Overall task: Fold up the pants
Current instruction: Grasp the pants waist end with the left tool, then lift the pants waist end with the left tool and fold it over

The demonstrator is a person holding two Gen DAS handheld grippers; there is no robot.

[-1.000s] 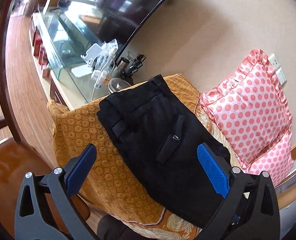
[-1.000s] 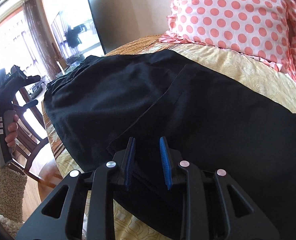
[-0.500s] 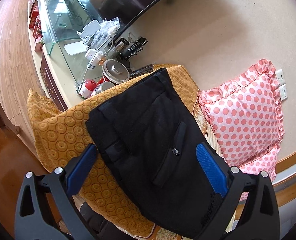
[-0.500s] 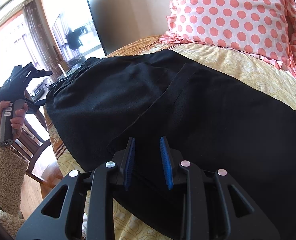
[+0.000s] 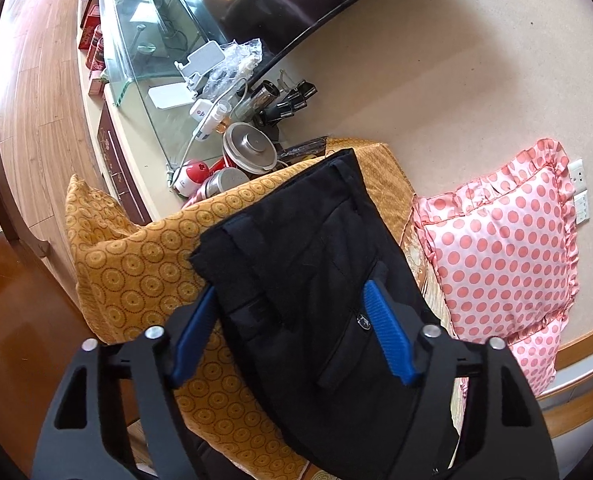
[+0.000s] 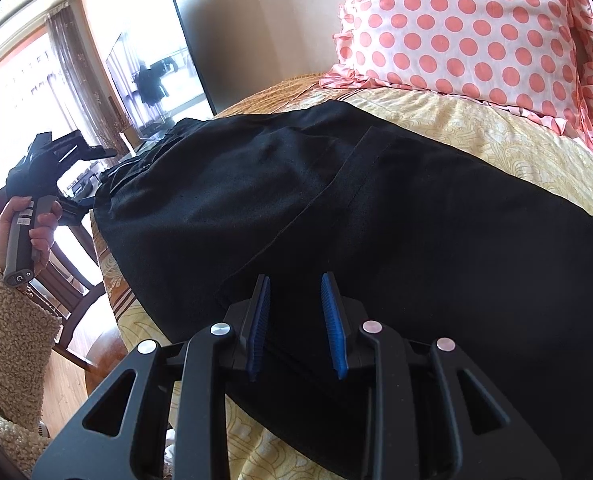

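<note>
With the fingers of the left gripper (image 5: 290, 334) spread wide above the waistband and those of the right gripper (image 6: 295, 325) parted over the leg, holding nothing, the black pants (image 5: 320, 264) lie flat on the bed (image 6: 496, 136) beneath them, so I judge each must lower and clamp an edge for the fold.

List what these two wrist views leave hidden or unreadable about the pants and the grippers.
- Black pants: leg ends cut off by the frame's lower edge in the left wrist view, by the right edge in the right wrist view.
- Right gripper: whether cloth is pinched; the black fabric gives no contrast.
- Small pocket logo: too small to read.
</note>
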